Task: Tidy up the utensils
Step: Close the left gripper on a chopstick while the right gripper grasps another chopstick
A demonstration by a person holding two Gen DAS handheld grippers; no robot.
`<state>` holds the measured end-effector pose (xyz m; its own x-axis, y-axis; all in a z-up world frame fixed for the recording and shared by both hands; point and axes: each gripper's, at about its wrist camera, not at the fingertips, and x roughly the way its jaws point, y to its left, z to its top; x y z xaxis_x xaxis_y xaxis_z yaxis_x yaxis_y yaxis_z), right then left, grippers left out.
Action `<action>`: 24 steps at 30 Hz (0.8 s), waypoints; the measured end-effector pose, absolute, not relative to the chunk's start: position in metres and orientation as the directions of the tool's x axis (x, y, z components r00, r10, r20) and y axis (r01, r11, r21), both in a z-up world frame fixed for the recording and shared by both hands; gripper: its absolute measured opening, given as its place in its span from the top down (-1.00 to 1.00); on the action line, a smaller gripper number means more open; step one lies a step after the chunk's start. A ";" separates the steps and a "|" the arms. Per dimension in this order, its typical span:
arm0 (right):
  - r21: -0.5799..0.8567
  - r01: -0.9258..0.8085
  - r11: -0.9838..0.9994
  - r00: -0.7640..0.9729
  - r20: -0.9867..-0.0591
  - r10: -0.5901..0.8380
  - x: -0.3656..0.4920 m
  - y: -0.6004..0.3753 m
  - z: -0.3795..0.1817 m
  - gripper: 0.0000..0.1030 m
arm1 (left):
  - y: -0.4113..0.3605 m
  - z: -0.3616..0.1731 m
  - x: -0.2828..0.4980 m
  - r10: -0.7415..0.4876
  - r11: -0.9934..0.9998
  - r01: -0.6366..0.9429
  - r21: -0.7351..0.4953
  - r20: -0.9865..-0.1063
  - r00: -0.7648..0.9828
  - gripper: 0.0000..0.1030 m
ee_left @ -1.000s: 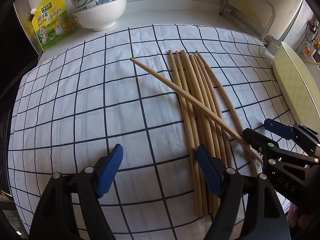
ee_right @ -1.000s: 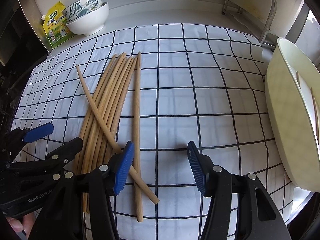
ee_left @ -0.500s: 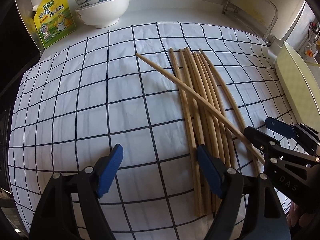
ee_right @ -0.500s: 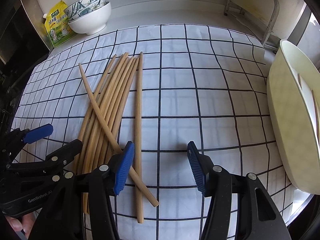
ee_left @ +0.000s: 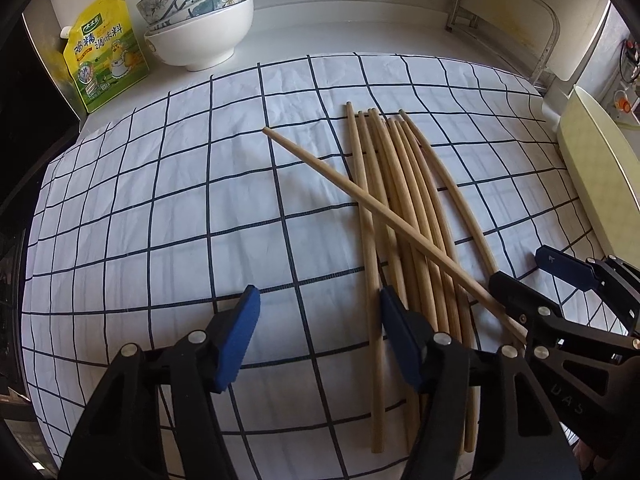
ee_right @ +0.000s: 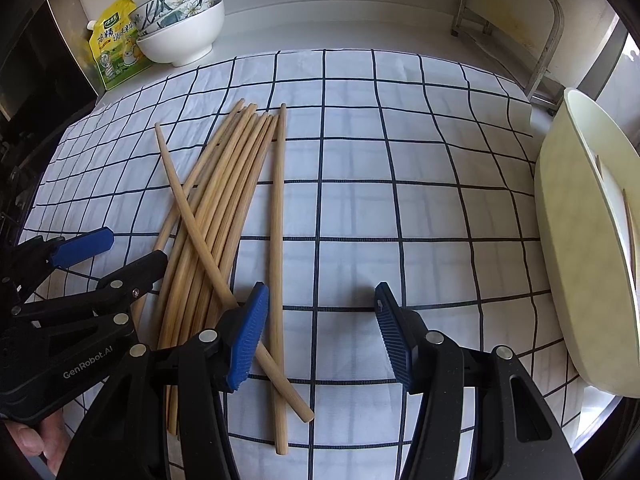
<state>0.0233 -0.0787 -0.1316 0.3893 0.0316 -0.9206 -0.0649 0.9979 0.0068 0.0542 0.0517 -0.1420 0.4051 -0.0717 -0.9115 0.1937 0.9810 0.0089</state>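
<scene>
Chopsticks lie in a bundle on the cloth, left of centre in the right wrist view; one chopstick crosses diagonally over them, another lies just right of the bundle. Tray at cloth's right edge. Stacked bowls and a pouch behind cloth, far left. Rack far right.

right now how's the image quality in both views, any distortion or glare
Left wrist view: strong fisheye bends the checked cloth grid and chopsticks; sharp focus, dark corner vignette. Right wrist view: same bending, soft light, mild brightness on the cream tray, no harsh glare.
</scene>
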 end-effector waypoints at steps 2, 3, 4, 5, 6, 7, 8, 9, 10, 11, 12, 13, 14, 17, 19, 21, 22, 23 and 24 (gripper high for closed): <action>-0.018 -0.083 0.996 0.399 -0.917 0.016 0.026 -0.074 -0.133 -0.02 | 0.050 -0.142 0.054 -0.077 0.979 0.201 0.007 -0.911 0.405 -0.03; -0.017 -0.088 0.996 0.405 -0.914 0.020 0.027 -0.073 -0.134 -0.02 | 0.049 -0.141 0.054 -0.080 0.978 0.207 0.007 -0.911 0.405 0.00; -0.014 -0.090 0.996 0.408 -0.913 0.025 0.028 -0.073 -0.134 -0.02 | 0.048 -0.140 0.054 -0.083 0.977 0.214 0.006 -0.911 0.404 0.11; -0.012 -0.091 0.996 0.410 -0.912 0.027 0.028 -0.072 -0.134 -0.02 | 0.047 -0.141 0.055 -0.085 0.976 0.219 0.005 -0.912 0.402 0.22; -0.011 -0.095 0.995 0.413 -0.910 0.029 0.028 -0.073 -0.134 0.01 | 0.046 -0.140 0.055 -0.089 0.974 0.225 0.003 -0.913 0.399 0.27; -0.011 -0.098 0.995 0.418 -0.908 0.031 0.027 -0.072 -0.134 0.11 | 0.045 -0.140 0.055 -0.092 0.973 0.230 0.002 -0.914 0.396 0.39; -0.010 -0.103 0.995 0.420 -0.907 0.034 0.027 -0.071 -0.134 0.17 | 0.045 -0.139 0.055 -0.095 0.972 0.235 0.000 -0.914 0.394 0.48; -0.010 -0.107 0.994 0.422 -0.906 0.036 0.027 -0.071 -0.133 0.32 | 0.044 -0.139 0.055 -0.100 0.971 0.241 -0.003 -0.915 0.391 0.53; -0.008 -0.111 0.994 0.423 -0.905 0.040 0.027 -0.071 -0.133 0.50 | 0.044 -0.139 0.055 -0.104 0.969 0.246 -0.006 -0.916 0.387 0.65; -0.006 -0.114 0.994 0.422 -0.906 0.042 0.028 -0.070 -0.133 0.62 | 0.044 -0.139 0.055 -0.109 0.968 0.252 -0.010 -0.918 0.382 0.77; -0.004 -0.113 0.994 0.419 -0.907 0.044 0.028 -0.071 -0.133 0.87 | 0.044 -0.139 0.056 -0.113 0.966 0.257 -0.013 -0.919 0.377 0.83; 0.007 -0.113 0.994 0.416 -0.908 0.054 0.029 -0.073 -0.132 0.87 | 0.044 -0.139 0.057 -0.113 0.965 0.261 -0.013 -0.921 0.372 0.86; 0.020 -0.110 0.994 0.413 -0.908 0.064 0.029 -0.075 -0.132 0.87 | 0.044 -0.139 0.058 -0.114 0.964 0.265 -0.013 -0.923 0.368 0.86; 0.050 -0.094 0.994 0.409 -0.909 0.084 0.030 -0.079 -0.131 0.88 | 0.046 -0.139 0.061 -0.119 0.963 0.268 -0.021 -0.927 0.356 0.86; 0.064 -0.079 0.995 0.408 -0.908 0.091 0.029 -0.084 -0.131 0.88 | 0.045 -0.138 0.063 -0.122 0.962 0.272 -0.023 -0.928 0.352 0.86; 0.067 -0.068 0.995 0.409 -0.908 0.089 0.029 -0.087 -0.130 0.88 | 0.044 -0.135 0.064 -0.122 0.961 0.277 -0.021 -0.928 0.353 0.86; 0.069 -0.063 0.996 0.410 -0.908 0.088 0.028 -0.090 -0.129 0.88 | 0.044 -0.135 0.064 -0.123 0.960 0.279 -0.021 -0.928 0.352 0.86; 0.070 -0.057 0.996 0.412 -0.907 0.088 0.028 -0.092 -0.128 0.88 | 0.043 -0.134 0.065 -0.123 0.960 0.279 -0.022 -0.929 0.350 0.86; 0.073 -0.050 0.996 0.414 -0.906 0.088 0.027 -0.095 -0.127 0.88 | 0.043 -0.133 0.066 -0.121 0.960 0.279 -0.020 -0.929 0.349 0.86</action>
<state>0.0269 -0.0951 -0.1274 0.4136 0.0875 -0.9062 -0.0502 0.9960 0.0733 0.0656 0.0429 -0.1333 0.3491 -0.1205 -0.9293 0.2789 0.9601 -0.0197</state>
